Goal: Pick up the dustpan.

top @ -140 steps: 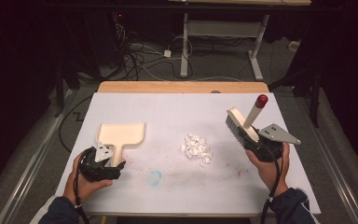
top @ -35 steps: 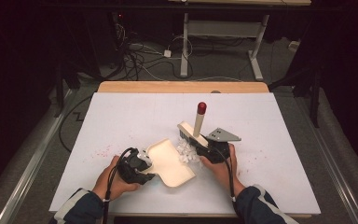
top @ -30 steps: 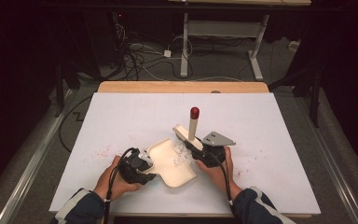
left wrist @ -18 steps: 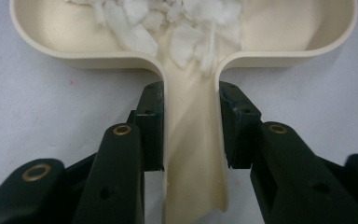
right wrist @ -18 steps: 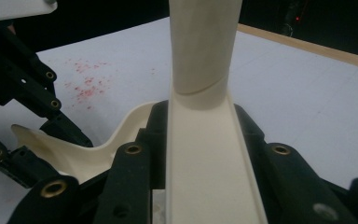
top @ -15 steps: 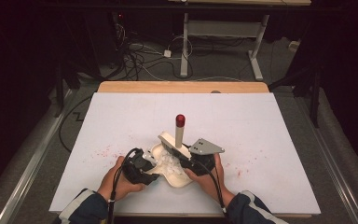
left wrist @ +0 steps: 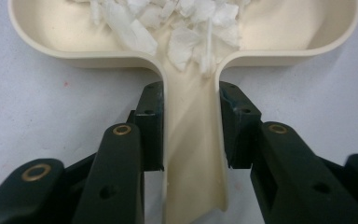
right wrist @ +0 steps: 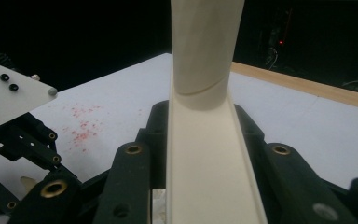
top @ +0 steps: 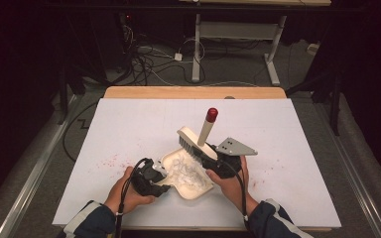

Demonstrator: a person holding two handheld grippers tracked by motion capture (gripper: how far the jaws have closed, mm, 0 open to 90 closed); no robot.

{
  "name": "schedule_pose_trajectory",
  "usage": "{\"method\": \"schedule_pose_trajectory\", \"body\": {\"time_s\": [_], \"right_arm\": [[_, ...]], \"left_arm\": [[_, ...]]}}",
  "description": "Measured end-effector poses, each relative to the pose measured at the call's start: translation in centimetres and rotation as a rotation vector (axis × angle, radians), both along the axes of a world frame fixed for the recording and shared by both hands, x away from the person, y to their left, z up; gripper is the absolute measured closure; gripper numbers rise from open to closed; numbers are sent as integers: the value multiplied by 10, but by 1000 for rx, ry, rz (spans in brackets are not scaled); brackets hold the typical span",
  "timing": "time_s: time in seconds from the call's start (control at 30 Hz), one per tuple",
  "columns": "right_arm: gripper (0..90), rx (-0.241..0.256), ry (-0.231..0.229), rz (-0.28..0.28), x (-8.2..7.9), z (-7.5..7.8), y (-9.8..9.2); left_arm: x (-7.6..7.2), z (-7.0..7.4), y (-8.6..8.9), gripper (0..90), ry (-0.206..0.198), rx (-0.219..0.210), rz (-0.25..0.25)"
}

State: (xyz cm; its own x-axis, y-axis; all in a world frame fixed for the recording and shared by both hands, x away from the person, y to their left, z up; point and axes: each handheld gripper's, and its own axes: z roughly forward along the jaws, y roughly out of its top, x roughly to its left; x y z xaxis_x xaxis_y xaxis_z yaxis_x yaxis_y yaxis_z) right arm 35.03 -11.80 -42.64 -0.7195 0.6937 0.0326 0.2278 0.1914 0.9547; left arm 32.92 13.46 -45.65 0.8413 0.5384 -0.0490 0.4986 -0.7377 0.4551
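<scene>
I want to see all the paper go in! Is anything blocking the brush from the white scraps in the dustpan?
Nothing visible does. The brush sits at the dustpan's far edge, right by the white scraps already lying inside.

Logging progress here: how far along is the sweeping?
Done: the white paper scraps lie in the cream dustpan. In hand: left gripper clamps the dustpan handle, right gripper holds the brush at the pan's rim. Left: red specks remain on the table.
</scene>
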Motion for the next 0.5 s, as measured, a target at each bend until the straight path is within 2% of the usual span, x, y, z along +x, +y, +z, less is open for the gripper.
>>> {"method": "schedule_pose_trajectory", "body": {"time_s": [0.13, 0.27, 0.4, 0.5], "right_arm": [[676, -15, 1, -13, 1, 4, -12], [676, -18, 22, -28, 2, 8, -28], [676, -48, 23, -32, -4, 10, -45], [676, -66, 45, -35, -11, 11, -64]], "left_arm": [[-1, -1, 0, 634, -2, 0, 2], [-1, -2, 0, 633, -4, 5, -1], [-1, -2, 0, 633, -4, 3, 1], [-1, -3, -1, 633, -4, 4, 4]]}}
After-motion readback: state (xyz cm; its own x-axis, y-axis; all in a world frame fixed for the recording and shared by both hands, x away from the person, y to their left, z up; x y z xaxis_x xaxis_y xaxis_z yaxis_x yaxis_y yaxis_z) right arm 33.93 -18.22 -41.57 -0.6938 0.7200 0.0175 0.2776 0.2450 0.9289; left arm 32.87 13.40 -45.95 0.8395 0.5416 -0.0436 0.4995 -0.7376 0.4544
